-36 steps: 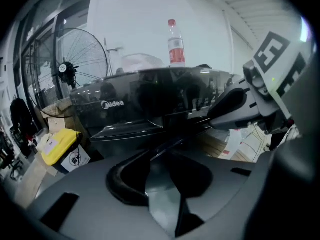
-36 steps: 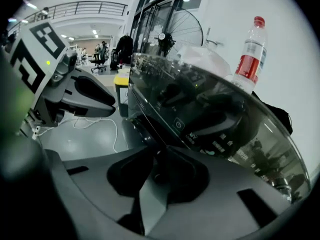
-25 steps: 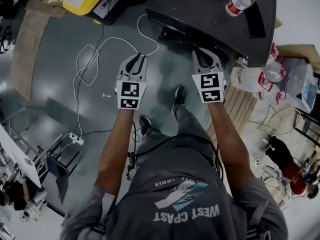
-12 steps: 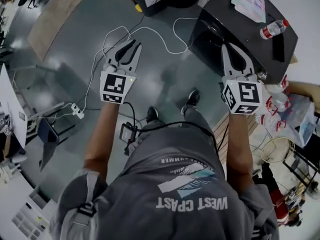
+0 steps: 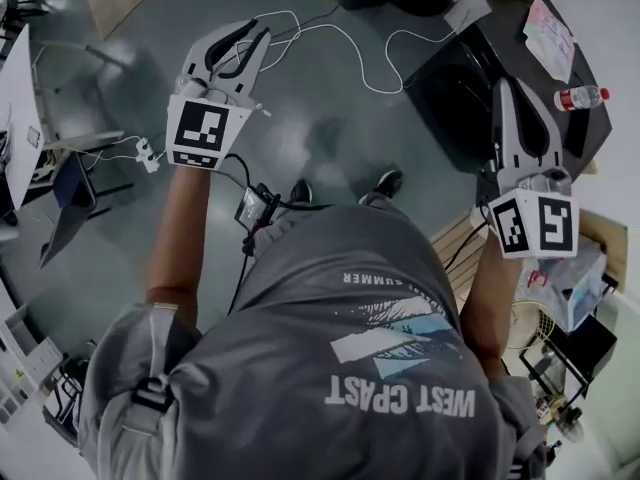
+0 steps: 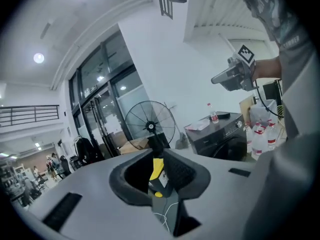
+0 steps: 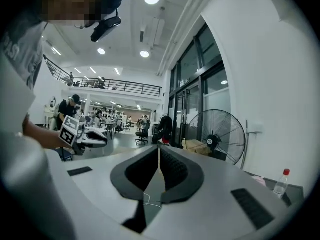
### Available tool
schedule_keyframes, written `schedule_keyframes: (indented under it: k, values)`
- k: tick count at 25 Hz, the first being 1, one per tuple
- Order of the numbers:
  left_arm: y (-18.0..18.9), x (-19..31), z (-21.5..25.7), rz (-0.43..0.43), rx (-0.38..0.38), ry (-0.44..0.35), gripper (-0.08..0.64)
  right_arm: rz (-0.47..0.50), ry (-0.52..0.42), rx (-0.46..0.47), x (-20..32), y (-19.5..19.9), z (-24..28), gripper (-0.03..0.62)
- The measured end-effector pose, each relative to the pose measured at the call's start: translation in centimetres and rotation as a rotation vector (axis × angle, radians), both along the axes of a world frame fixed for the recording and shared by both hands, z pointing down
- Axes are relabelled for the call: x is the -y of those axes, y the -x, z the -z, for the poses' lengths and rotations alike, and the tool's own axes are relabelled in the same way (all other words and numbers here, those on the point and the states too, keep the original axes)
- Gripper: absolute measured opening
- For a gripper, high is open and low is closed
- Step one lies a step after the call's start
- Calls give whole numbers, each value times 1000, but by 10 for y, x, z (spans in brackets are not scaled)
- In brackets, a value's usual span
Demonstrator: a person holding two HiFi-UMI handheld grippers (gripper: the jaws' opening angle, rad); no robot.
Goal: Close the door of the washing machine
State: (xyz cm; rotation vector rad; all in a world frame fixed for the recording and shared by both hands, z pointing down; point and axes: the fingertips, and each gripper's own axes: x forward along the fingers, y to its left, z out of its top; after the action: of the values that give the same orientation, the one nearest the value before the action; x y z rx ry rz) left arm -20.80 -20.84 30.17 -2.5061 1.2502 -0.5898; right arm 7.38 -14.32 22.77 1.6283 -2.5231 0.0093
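Head view shows a person in a grey shirt (image 5: 380,348) holding two tongs up over a shiny grey floor (image 5: 300,118). The left tongs (image 5: 258,32) are pressed together with nothing in them. The right tongs (image 5: 503,84) are pressed together too and hold nothing. Both are smooth grey plastic with black ribbed pads (image 7: 172,169), and each has a cube (image 5: 207,130) with black and white squares.

The washing machine (image 5: 462,93) is a dark, boxy thing just ahead of the right tongs and well apart from the left ones. In the left gripper view its round door (image 6: 226,149) looks flat against the front. On its flat top lie a pink paper (image 5: 548,36) and a clear bottle (image 5: 580,96) with a red cap. Clear jugs (image 6: 257,136) with red labels stand beside the machine.

A thin white cord (image 5: 345,38) curls on the floor. A big round wire fan (image 6: 150,125) stands farther back.
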Motion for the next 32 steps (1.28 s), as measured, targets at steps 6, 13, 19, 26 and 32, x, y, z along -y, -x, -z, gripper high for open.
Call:
schedule_keyframes:
  k: [6, 13, 19, 26, 32]
  values:
    - [66, -36, 14, 87, 0, -17, 74, 63, 5, 34, -37, 36, 22, 34]
    - [82, -59, 26, 95, -63, -16, 74, 64, 41, 0, -58, 46, 14, 28]
    - [72, -62, 25, 52, -81, -16, 74, 52, 41, -14, -72, 49, 16, 28]
    - [68, -58, 23, 1, -99, -15, 74, 10, 50, -29, -84, 52, 13, 28]
    - [88, -56, 13, 7, -87, 4, 74, 16, 77, -31, -80, 70, -2, 28]
